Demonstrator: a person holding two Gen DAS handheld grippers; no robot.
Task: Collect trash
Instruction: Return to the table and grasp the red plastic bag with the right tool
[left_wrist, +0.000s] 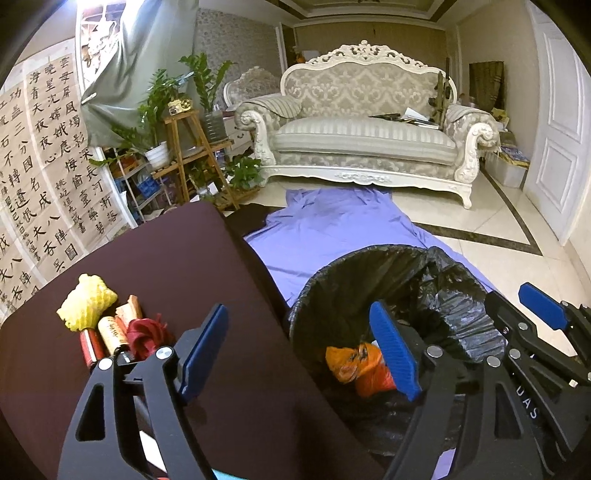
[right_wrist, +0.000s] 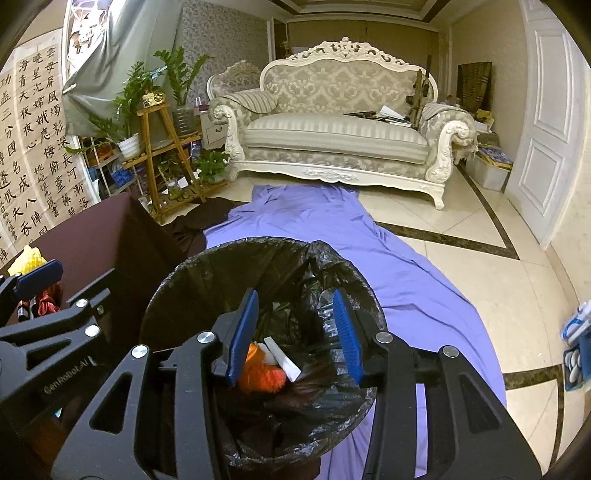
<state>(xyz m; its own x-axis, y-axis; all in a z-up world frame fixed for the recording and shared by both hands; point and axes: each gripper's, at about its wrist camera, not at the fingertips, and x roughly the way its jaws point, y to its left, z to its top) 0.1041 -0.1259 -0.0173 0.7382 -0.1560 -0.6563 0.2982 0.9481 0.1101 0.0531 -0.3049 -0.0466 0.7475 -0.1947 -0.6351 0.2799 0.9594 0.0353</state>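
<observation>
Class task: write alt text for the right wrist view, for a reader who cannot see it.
The right tool hangs open and empty above a bin lined with a black bag; orange trash and a white scrap lie inside. The bin stands on a purple sheet, with a pale sofa beyond.

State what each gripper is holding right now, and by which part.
Nothing is held. The left gripper and right gripper stand open and empty above the trash bin; an orange bag lies inside it.

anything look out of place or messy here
Yes: a purple bedsheet lies crumpled across the tiled floor, running under the black-lined trash bin. A grey curtain hangs askew at upper left. Nothing looks spilled; orange wrapper sits inside the bin.
</observation>
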